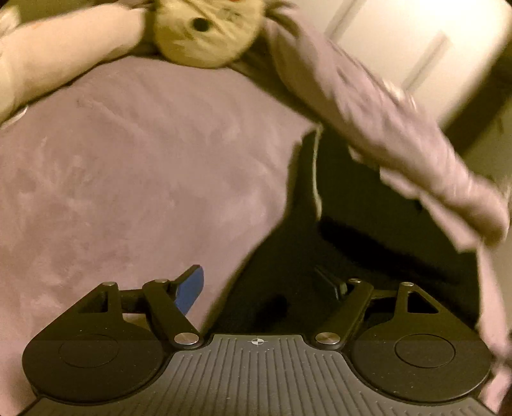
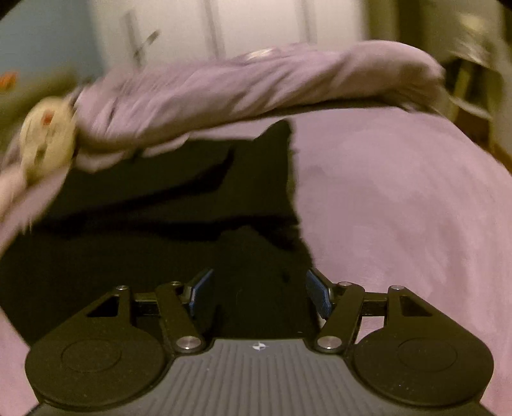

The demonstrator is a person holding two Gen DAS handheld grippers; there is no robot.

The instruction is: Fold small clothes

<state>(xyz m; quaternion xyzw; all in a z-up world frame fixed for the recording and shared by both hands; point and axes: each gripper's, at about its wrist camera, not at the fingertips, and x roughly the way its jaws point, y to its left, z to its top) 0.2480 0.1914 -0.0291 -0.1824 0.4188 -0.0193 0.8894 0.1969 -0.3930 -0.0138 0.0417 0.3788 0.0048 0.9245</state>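
1. Plainly, the black garment [image 1: 345, 224] lies spread on the purple bedspread [image 1: 134, 166] and serves as the landmark for everything else

2. Left gripper [image 1: 262, 288] – its jaws stand wide apart just above the garment's near left edge; the blue pad [image 1: 190, 288] of one finger sits over bare bedspread beside the cloth, the other finger over the dark fabric, and nothing is pinched between them

3. Right gripper [image 2: 259, 294] – its jaws are also parted, hovering over the garment's [image 2: 179, 224] near right edge, with the cloth showing in the gap but the blue pads [image 2: 203, 292] not pressing on it

4. Beyond the garment's far edge lies a bunched lilac blanket [image 1: 384, 121], heavily blurred in both views, overlapping the far side of the black cloth [image 2: 224, 86]

5. A round cream plush toy [image 1: 208, 32] with a dark spot rests past the garment's far left corner, touching the blanket [image 2: 48, 140]

6. To the right of the garment, as the right wrist camera shows it, the bedspread [image 2: 400, 208] is bare; one corner of the black cloth stands up in a point there

7. White cupboard doors [image 2: 262, 25] stand behind the blanket, well beyond the garment
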